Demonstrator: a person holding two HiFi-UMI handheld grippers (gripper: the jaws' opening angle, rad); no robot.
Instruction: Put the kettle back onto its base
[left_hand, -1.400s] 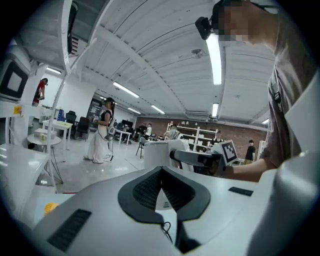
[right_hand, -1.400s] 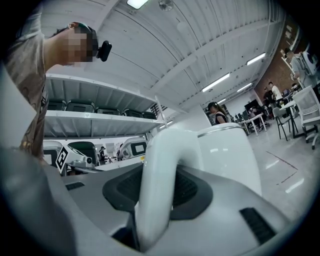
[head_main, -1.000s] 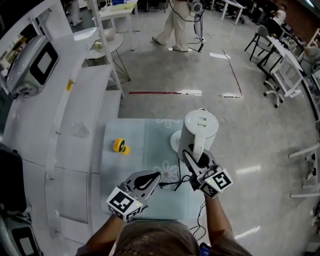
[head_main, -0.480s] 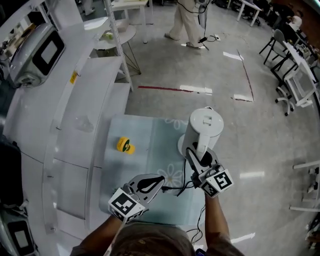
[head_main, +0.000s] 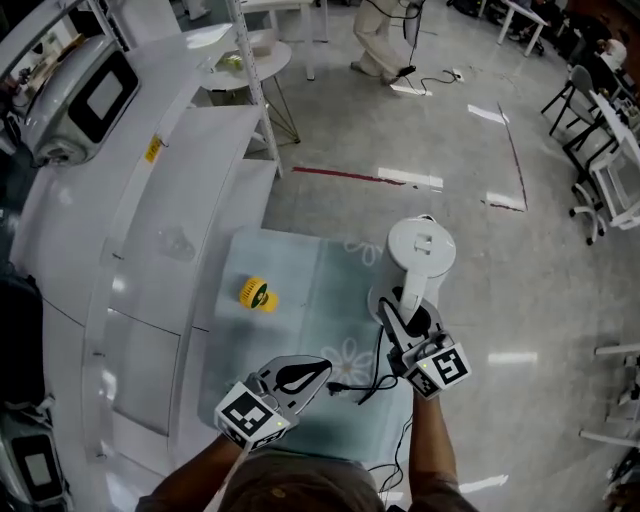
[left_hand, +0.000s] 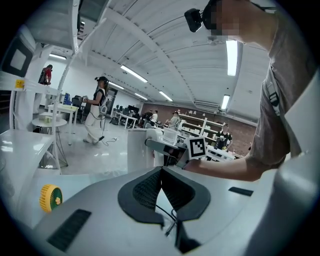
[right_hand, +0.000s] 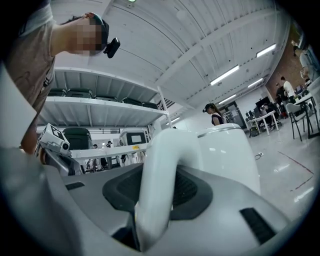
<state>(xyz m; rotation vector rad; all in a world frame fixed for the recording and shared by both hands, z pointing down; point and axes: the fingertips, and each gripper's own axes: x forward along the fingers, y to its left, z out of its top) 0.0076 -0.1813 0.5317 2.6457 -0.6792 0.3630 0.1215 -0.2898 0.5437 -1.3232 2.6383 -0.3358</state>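
A white kettle (head_main: 421, 252) stands upright over its round white base (head_main: 377, 298), of which only a left sliver of rim shows. My right gripper (head_main: 404, 318) is shut on the kettle's curved handle (right_hand: 159, 186), which fills the gap between the dark pads; the kettle body (right_hand: 226, 153) rises just behind. I cannot tell whether the kettle rests fully on the base. My left gripper (head_main: 303, 376) hovers over the mat's near part, shut, with nothing held; its pads (left_hand: 150, 187) meet at the tip. In the left gripper view the kettle (left_hand: 140, 149) stands ahead.
A pale blue-green mat (head_main: 300, 300) covers the small table. A yellow round object (head_main: 255, 294) lies on its left side. A black cord (head_main: 362, 385) loops from the base toward me. White machine housing (head_main: 150, 220) borders the left; the floor drops off at the right.
The right gripper has lowered the kettle over the base, so less of the base shows. The left gripper has sunk a little toward the mat.
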